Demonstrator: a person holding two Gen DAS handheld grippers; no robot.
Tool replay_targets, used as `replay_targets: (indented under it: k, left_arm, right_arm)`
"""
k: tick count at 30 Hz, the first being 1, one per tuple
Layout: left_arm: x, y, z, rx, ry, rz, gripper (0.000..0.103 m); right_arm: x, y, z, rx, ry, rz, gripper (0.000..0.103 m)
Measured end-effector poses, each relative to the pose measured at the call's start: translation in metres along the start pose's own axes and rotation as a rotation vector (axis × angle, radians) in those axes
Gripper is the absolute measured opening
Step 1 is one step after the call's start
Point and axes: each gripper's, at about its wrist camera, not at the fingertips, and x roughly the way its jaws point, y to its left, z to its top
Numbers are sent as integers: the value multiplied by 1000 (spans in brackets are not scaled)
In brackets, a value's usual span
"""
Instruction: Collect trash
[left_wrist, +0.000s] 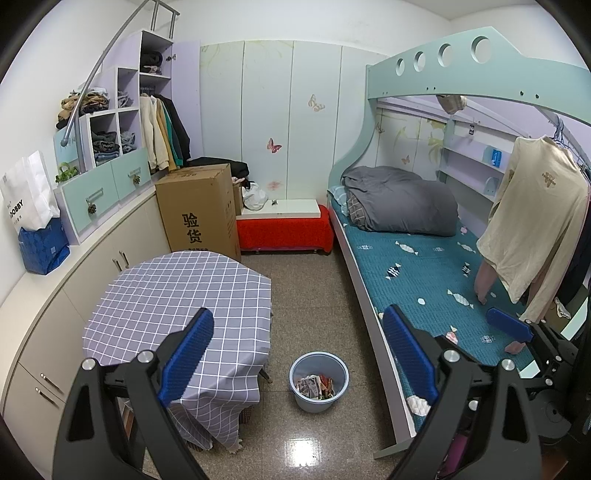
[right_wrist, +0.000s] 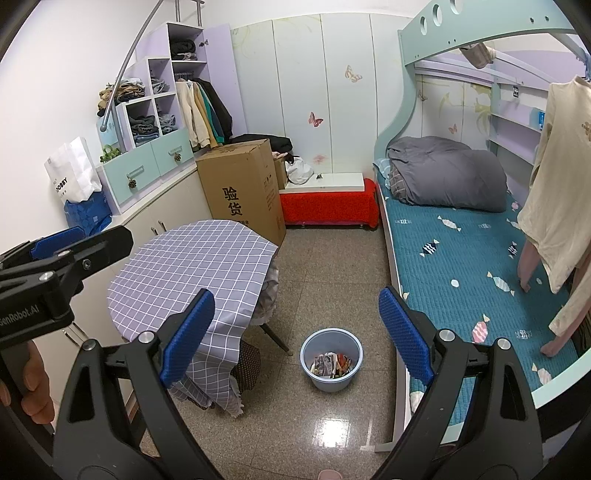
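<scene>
Trash, a heap of crumpled paper and colourful wrappers (left_wrist: 317, 386), lay inside the round pale blue plastic bin (left_wrist: 334, 360) on the speckled tile floor (left_wrist: 306, 280), low and centre in both frames. In my left wrist view the bin stood between the blue pads of my left gripper (left_wrist: 297, 354), whose fingers were spread wide with nothing between them. My right gripper (right_wrist: 296, 338) was spread just as wide and empty, the bin showing in its gap too. Just left of the bin stood the round table under a grey checked cloth (left_wrist: 177, 295); to the right ran the bunk bed with a teal candy-print mattress (left_wrist: 424, 266) and a folded grey duvet (left_wrist: 402, 201). Behind the table, a tall brown cardboard box (left_wrist: 197, 210) stood beside a low red-covered bench (left_wrist: 284, 230). At the lower left of the right wrist view, a hand (right_wrist: 33, 387) gripped the handle of my other gripper. A cream shirt (left_wrist: 532, 225) hung at the right edge.
</scene>
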Motion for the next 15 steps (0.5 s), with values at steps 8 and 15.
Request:
replay_targets:
  k: [8, 15]
  left_arm:
    - [0, 1, 2, 0, 0, 0, 91]
    - [0, 1, 2, 1, 1, -1, 91]
  right_arm:
    - [3, -4, -3, -2, 5, 1, 89]
    - [3, -4, -4, -1, 8, 0, 89]
